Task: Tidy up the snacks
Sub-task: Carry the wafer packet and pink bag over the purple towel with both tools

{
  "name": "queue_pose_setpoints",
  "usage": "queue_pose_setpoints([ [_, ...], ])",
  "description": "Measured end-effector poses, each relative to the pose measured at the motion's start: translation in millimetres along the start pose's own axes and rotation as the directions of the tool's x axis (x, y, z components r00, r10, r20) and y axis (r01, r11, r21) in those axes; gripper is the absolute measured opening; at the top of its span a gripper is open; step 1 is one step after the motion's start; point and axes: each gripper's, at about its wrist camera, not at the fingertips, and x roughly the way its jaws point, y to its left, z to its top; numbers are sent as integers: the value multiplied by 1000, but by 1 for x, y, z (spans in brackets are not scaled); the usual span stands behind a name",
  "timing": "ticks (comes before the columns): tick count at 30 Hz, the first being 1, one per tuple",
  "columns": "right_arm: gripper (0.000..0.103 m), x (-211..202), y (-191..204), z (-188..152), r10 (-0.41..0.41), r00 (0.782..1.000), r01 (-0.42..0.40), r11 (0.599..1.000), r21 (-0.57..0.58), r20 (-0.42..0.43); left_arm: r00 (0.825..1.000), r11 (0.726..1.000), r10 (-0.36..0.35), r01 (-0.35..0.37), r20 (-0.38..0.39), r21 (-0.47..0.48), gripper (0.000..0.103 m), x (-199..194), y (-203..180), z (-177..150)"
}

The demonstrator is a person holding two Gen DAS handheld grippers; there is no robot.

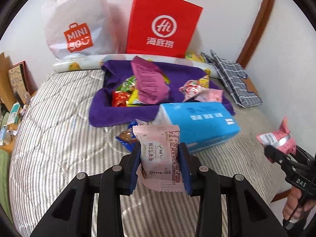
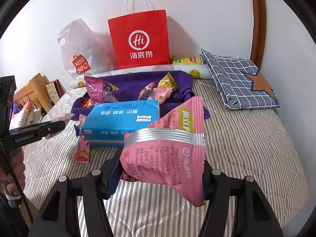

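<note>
The left tongs [image 1: 160, 164] are clamped on a pale pink snack packet [image 1: 159, 154], held upright above the striped bed [image 1: 59, 138], and the right tongs [image 2: 162, 175] grip a larger pink pouch [image 2: 167, 158] with a silver band, also off the bed. Just beyond them lies a blue tissue pack [image 1: 197, 124], touching a purple cloth [image 1: 118, 112] heaped with more snack packets [image 1: 126, 94]. Behind, a red paper bag [image 1: 164, 23] and a white plastic bag [image 1: 75, 23] lean on the wall, with a folded checked cloth [image 2: 237, 79] at right.
</note>
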Motion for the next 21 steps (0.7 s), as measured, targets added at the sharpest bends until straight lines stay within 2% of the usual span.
queue_pose_setpoints([
  [13, 60, -11, 5, 26, -11, 999, 11, 1000, 4, 46, 997, 996, -75, 74, 17, 57, 37, -10, -39, 10],
  [21, 60, -9, 6, 47, -9, 998, 9, 1000, -5, 63, 995, 994, -93, 91, 38, 56, 37, -12, -46, 29],
])
